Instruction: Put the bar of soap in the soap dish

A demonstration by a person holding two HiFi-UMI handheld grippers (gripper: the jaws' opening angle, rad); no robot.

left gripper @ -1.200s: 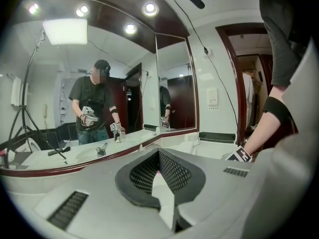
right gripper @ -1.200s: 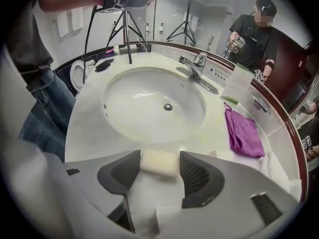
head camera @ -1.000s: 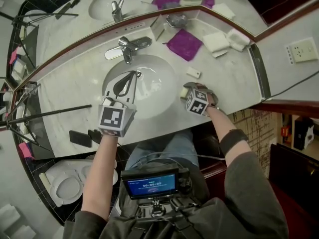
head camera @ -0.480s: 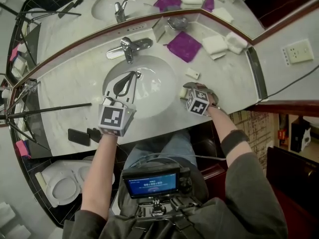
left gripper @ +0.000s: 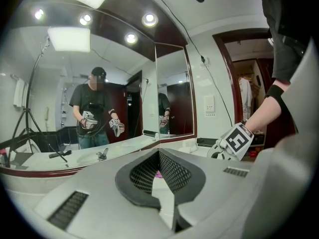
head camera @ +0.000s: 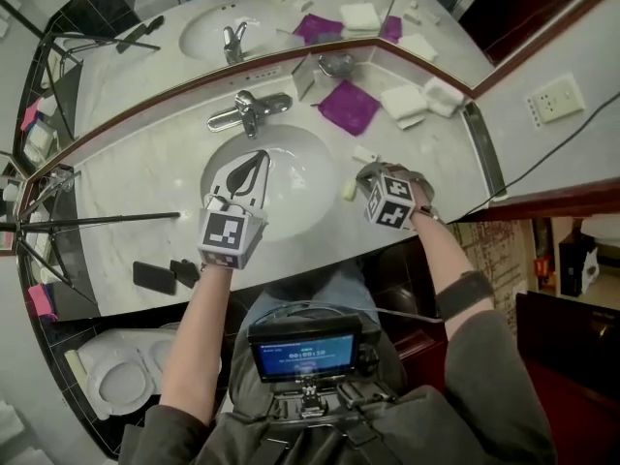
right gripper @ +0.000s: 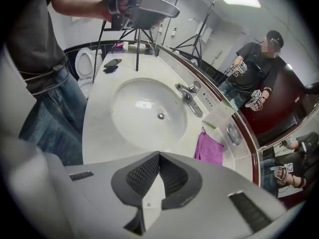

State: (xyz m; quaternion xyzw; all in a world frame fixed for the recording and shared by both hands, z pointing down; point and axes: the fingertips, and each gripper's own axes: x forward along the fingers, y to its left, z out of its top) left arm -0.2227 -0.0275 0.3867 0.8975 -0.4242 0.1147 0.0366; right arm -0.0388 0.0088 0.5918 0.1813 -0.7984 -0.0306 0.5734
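Soap bar (head camera: 349,190), a small pale block, is pinched in my right gripper (head camera: 358,180), whose jaws have just been closing on it, above the rim of the oval white sink (head camera: 300,187). My left gripper (head camera: 254,161) hangs over it, jaws together on nothing. The shiny metal soap dish (head camera: 336,64) stands by the mirror (head camera: 291,8), near a purple cloth (head camera: 349,107), on the pale marble counter (head camera: 145,177)

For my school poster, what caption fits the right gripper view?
The right gripper, jaws just closed on the bar of soap, with the white sink and purple cloth below.
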